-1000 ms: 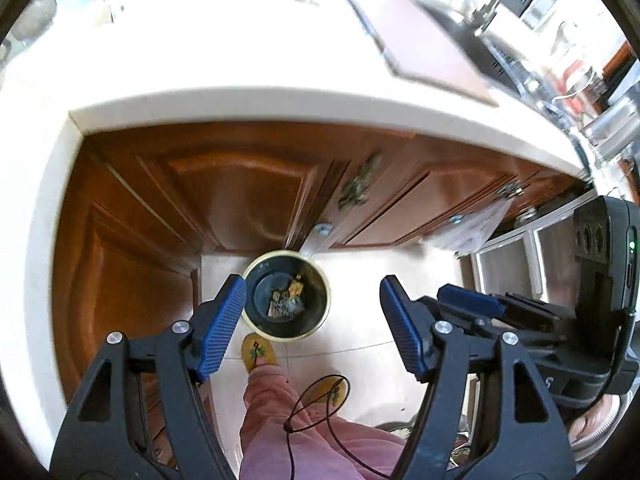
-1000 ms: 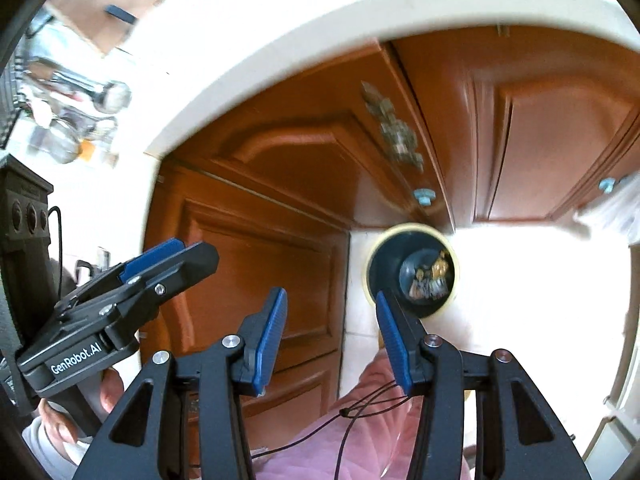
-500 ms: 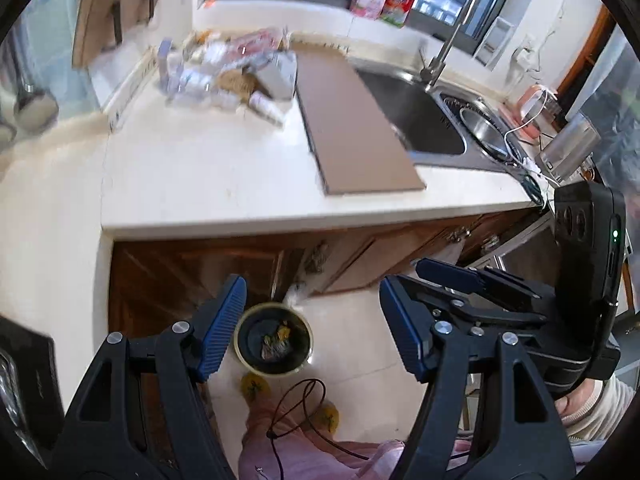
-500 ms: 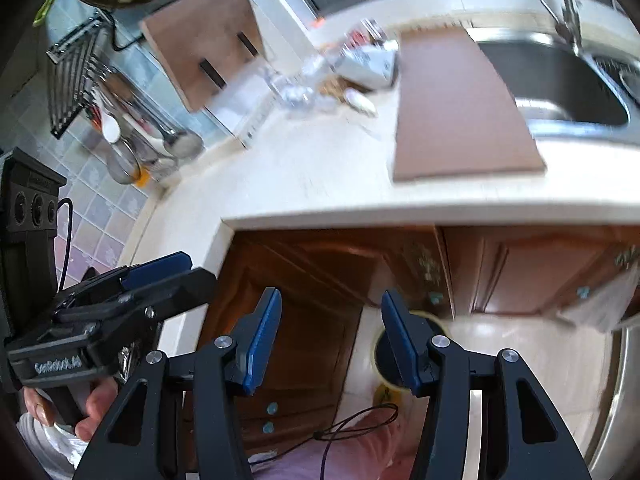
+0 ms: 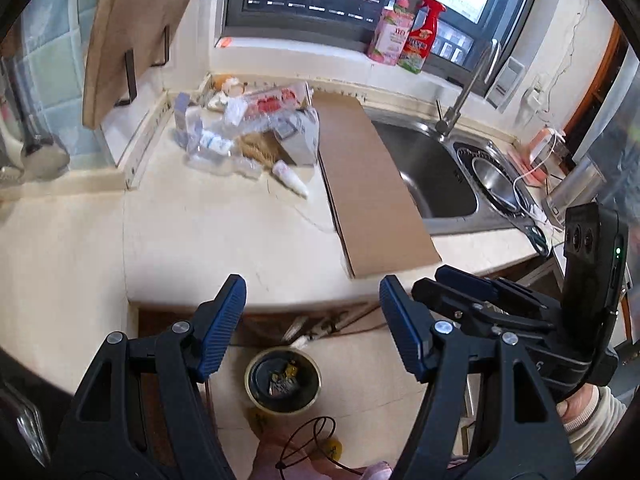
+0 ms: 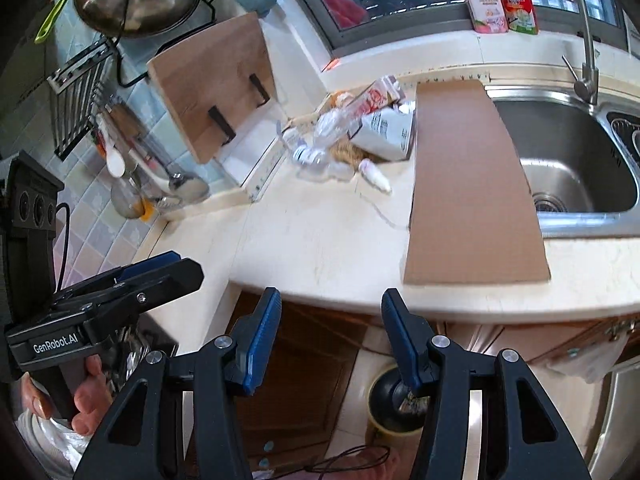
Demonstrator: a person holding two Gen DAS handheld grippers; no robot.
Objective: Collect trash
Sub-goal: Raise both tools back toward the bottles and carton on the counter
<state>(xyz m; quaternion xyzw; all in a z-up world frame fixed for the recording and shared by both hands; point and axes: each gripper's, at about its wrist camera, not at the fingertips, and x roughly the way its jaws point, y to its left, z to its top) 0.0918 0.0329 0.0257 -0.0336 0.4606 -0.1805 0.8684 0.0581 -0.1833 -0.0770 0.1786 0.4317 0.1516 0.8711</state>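
Observation:
A pile of trash point(image 5: 248, 128) lies at the back of the cream counter: clear plastic bottles, a white carton, a red-and-white wrapper and a small white tube. It also shows in the right wrist view point(image 6: 360, 132). A round bin point(image 5: 283, 381) with some trash in it stands on the floor below the counter edge; it shows in the right wrist view point(image 6: 390, 408) too. My left gripper point(image 5: 312, 308) is open and empty, held above the counter's front edge. My right gripper point(image 6: 328, 320) is open and empty beside it.
A flat cardboard sheet point(image 5: 368, 192) lies on the counter beside the steel sink point(image 5: 436, 176). A wooden cutting board point(image 6: 216, 84) leans on the tiled wall. Bottles point(image 5: 404, 36) stand on the windowsill. Wooden cabinet doors point(image 6: 304, 380) sit under the counter.
Both grippers have tilted up from the bin and cabinet doors toward the counter. The trash pile, cardboard and sink have come into fuller view. Both jaws stay open.

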